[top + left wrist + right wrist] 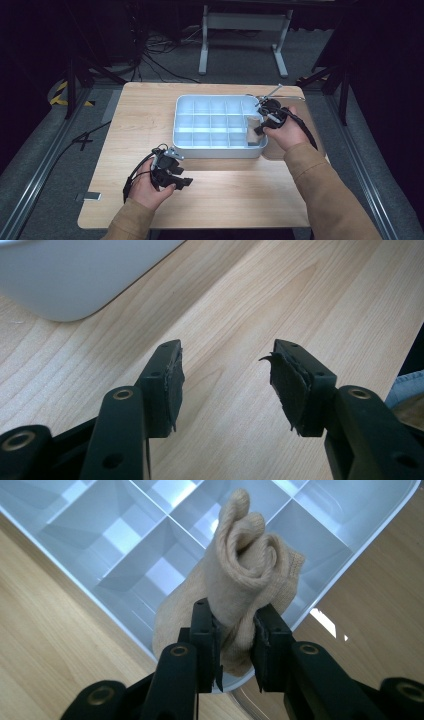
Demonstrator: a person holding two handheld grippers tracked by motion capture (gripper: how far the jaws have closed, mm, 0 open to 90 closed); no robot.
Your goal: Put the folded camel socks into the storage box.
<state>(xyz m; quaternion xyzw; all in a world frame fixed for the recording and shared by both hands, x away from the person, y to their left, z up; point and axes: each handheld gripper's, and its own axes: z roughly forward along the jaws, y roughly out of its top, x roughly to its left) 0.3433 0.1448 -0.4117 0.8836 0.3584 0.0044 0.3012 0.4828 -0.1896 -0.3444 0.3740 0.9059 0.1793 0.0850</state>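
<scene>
A rolled beige sock [250,575] is pinched between the jaws of the right gripper [236,645], with both pads pressed into the lower part of the roll. The roll's spiral end faces up toward the camera in the right gripper view. The sock hangs over the near right corner of a white compartment tray [367,532], above its outermost cells; whether its lower end touches the tray floor cannot be told. In the high view the sock [253,131] sits at the tray's right end, just in front of the right gripper [264,123], which the person's right hand [286,134] holds from the counter's right side.

The tray [186,145] is a shallow white box divided by a grid of thin walls into many small cells, all other cells bare. It lies on the far central part of the light wooden counter [235,195].

The left gripper [227,382] has its jaws spread apart with nothing between them, above bare counter [280,295]. A rounded corner of the tray [75,275] lies just beyond it. In the high view the left gripper [184,182] lies near the tray's front left corner, held by the left hand [150,190].
</scene>
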